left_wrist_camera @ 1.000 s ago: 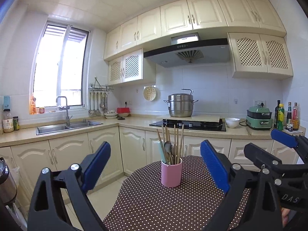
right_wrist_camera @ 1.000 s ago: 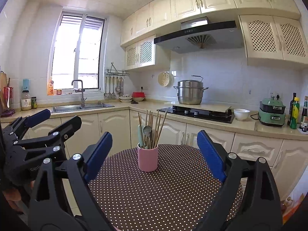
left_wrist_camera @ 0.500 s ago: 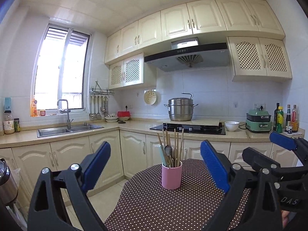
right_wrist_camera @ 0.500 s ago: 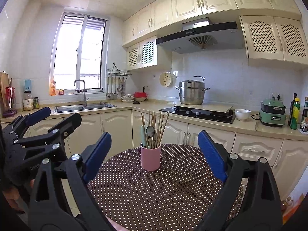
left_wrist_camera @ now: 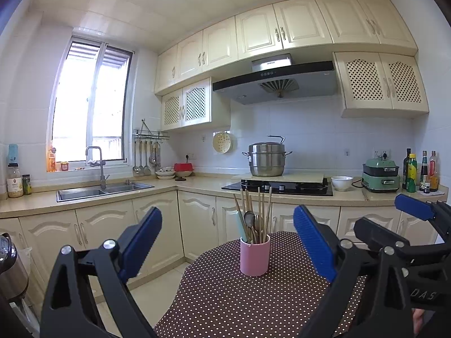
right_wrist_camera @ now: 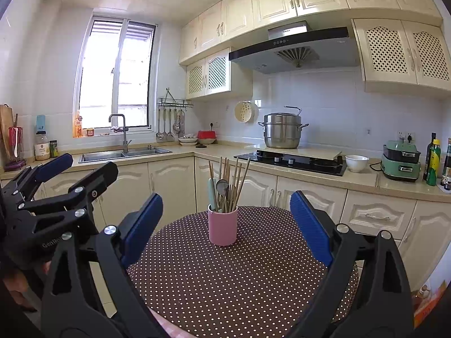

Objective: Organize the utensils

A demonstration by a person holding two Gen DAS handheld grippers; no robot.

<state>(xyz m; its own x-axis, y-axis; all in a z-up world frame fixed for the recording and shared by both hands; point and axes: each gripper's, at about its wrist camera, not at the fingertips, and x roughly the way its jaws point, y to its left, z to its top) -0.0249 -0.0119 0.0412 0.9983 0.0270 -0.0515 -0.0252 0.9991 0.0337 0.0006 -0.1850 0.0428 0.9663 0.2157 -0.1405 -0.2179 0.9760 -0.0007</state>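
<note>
Standing ahead between both spread, empty grippers' fingers (left_wrist_camera: 314,242), the pink utensil cup (right_wrist_camera: 222,225) goes untouched.

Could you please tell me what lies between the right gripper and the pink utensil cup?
Only bare polka-dot tablecloth separates the open right gripper from the pink cup, as the right wrist view shows.

A: What do we count on the bench (right_wrist_camera: 253,281)?
B: We see one pink cup (right_wrist_camera: 222,228) and one metal spoon (right_wrist_camera: 222,187) among chopsticks too bunched for us to number.
A: And behind?
B: One steel pot (right_wrist_camera: 282,131), one white bowl (right_wrist_camera: 356,163), and two hand-held grippers in view.
</note>
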